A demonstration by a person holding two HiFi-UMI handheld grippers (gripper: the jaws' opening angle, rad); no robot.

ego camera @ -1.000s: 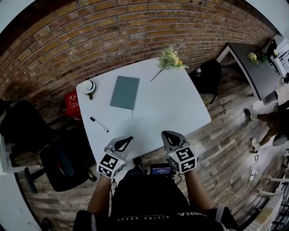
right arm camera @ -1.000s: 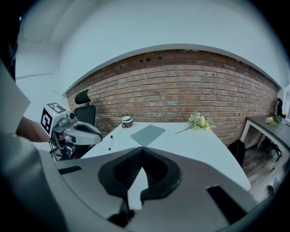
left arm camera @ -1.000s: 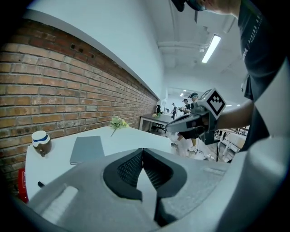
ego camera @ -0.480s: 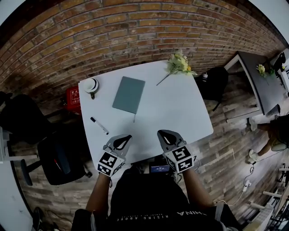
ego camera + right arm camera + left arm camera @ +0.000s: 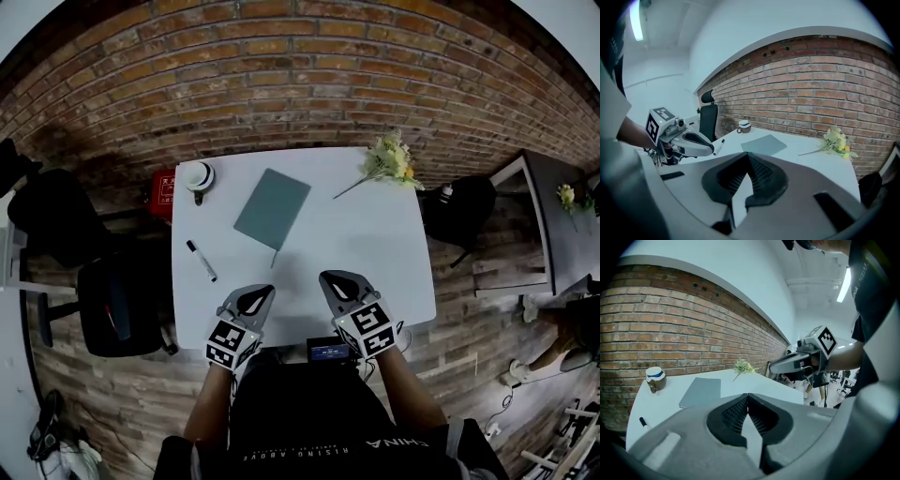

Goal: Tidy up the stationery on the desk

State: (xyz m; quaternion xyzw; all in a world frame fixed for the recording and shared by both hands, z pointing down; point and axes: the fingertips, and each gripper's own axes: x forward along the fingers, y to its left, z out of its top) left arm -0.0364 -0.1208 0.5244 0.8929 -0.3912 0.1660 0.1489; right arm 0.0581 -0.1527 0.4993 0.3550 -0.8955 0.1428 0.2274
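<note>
A grey-green notebook [image 5: 272, 208] lies on the white desk [image 5: 375, 253], with a thin pen [image 5: 276, 259] just off its near edge. A black-capped white marker [image 5: 201, 261] rests near the desk's left edge. My left gripper [image 5: 266, 290] and right gripper [image 5: 324, 277] hover side by side over the desk's front edge, both shut and holding nothing. In the left gripper view the notebook [image 5: 701, 391] and marker [image 5: 643, 422] lie ahead of the jaws. The right gripper view shows the notebook [image 5: 764, 144] and marker [image 5: 718, 146] beyond the left gripper [image 5: 701, 143].
A mug [image 5: 198, 176] stands at the desk's far left corner and a flower sprig [image 5: 389, 161] at the far right. A black chair [image 5: 117, 309] stands left of the desk, a red box [image 5: 166, 192] behind it, a black bag [image 5: 459, 211] to the right. A brick wall [image 5: 281, 75] backs the desk.
The head view has swung, so the desk now sits more square and central. Both grippers stay shut at the front edge, drawn slightly closer together.
</note>
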